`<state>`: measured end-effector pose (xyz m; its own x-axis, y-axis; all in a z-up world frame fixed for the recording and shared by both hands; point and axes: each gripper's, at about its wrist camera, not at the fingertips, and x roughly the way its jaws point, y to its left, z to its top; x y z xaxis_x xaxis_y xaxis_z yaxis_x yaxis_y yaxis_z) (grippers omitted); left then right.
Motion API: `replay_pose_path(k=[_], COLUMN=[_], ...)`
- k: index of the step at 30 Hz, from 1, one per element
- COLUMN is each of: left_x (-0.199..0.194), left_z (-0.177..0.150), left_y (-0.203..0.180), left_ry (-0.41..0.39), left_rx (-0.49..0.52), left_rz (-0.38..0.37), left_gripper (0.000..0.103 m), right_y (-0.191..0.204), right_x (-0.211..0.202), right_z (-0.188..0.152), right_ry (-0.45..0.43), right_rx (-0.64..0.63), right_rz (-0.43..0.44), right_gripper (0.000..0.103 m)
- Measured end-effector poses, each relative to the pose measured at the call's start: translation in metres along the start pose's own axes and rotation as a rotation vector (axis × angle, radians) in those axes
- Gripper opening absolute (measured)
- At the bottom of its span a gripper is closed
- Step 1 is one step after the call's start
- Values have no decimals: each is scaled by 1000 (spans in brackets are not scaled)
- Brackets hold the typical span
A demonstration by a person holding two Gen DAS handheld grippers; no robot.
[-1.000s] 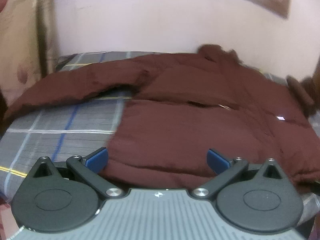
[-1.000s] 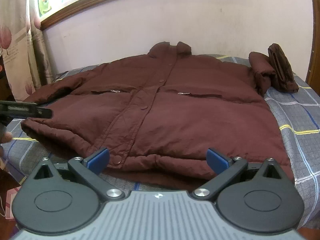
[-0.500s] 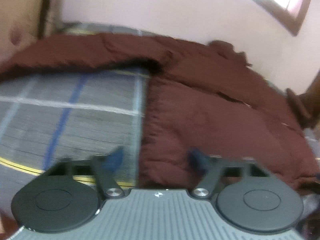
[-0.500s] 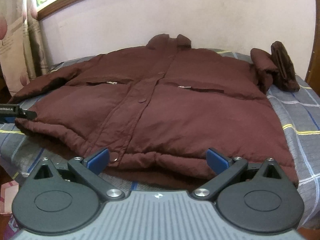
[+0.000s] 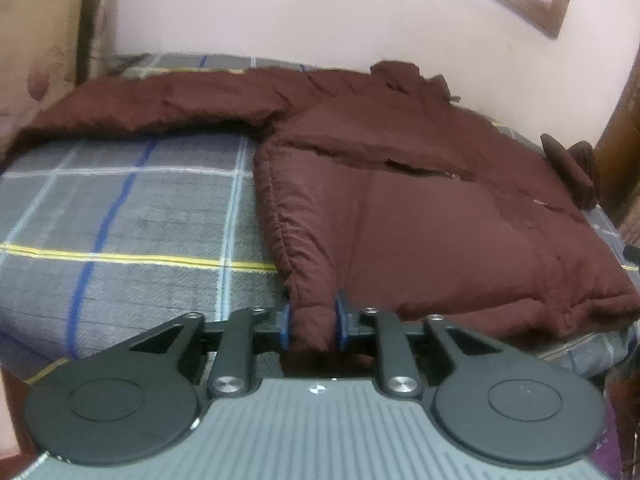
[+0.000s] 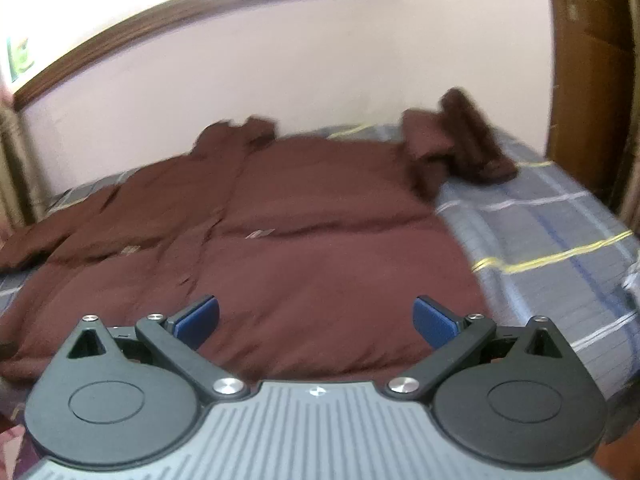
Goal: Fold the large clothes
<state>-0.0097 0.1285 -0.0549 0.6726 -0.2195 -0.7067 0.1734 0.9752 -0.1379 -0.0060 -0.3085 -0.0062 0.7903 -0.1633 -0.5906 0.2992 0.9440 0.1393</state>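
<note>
From the left wrist view, a big maroon padded jacket [image 5: 420,208] lies spread flat, front up, on a bed covered by a grey plaid blanket [image 5: 132,216] with blue, white and yellow lines. Its fabric is puffy and quilted, with a stitched ridge along the side seam. One sleeve [image 5: 160,100] stretches away from the jacket's body toward the curtain [image 5: 40,40], and the collar [image 5: 404,74] points at the pink wall [image 5: 320,12]. The left gripper [image 5: 311,326] has the jacket's near bottom corner bunched between its blue pads, the jaws closing tight on that hem.

From the right wrist view, blurred, the same jacket fills the middle of the blanket [image 6: 560,232]. Its front placket runs from the collar toward the camera, two small pale pocket tabs either side. The far sleeve [image 6: 460,144] is bunched up near the collar side, beside the wooden frame [image 6: 584,60]. The right gripper [image 6: 316,318] hovers over the jacket's hem, jaws spread wide, nothing between them.
</note>
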Motion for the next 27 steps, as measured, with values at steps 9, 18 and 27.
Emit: replay_pose_path(k=[9, 18, 27], left_x=[-58, -27, 18], left_z=[29, 62, 67], left_y=[-25, -80, -133], left_ry=[-177, -225, -181], left_rx=[22, -21, 115], left_rz=[51, -17, -15], left_gripper=[88, 94, 97], right_y=[-111, -151, -209], right_x=[64, 148, 223], right_z=[58, 113, 133], right_ry=[-119, -224, -86], right_rx=[220, 167, 201], right_rz=[-5, -138, -255], right_gripper=[103, 103, 12])
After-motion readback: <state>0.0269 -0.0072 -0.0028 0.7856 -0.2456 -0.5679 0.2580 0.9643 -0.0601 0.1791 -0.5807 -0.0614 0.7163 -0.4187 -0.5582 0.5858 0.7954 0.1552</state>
